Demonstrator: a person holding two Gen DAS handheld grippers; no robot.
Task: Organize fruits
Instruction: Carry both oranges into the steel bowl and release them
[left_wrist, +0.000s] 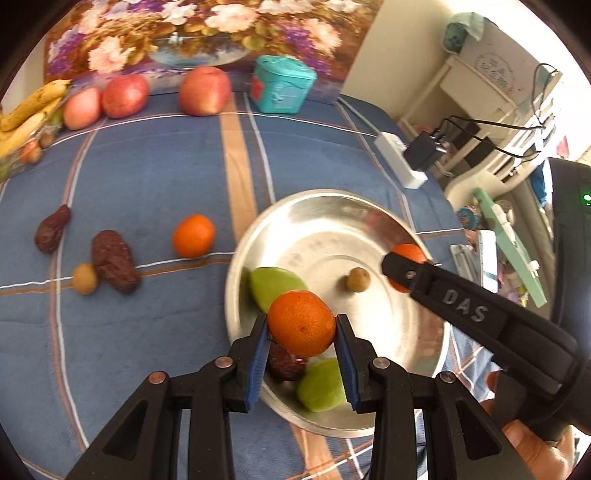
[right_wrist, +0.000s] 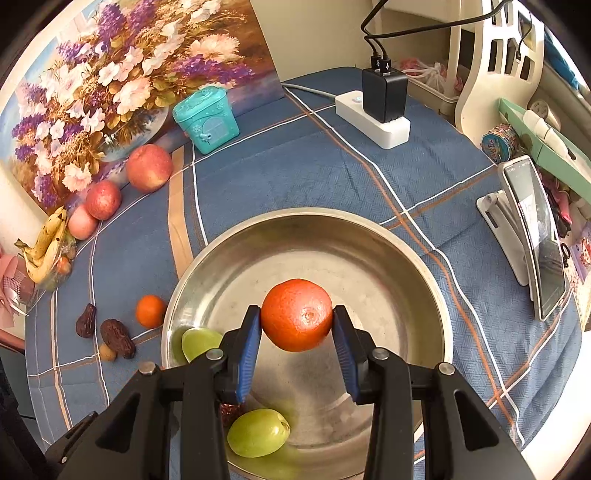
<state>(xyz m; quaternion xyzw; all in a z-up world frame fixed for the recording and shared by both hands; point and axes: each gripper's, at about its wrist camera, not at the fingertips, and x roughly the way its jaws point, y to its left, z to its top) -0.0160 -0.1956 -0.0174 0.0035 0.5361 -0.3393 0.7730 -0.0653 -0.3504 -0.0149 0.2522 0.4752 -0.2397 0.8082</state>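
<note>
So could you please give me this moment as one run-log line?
left tongs: shut on tangerine | right tongs: shut on tangerine | both over bowl | one tangerine on cloth

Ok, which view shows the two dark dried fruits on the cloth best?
The left wrist view. There the dates lie large and unobstructed on the blue cloth, left of the loose orange. The right wrist view shows them too, but small and squeezed near the left edge beside the dish.
</note>
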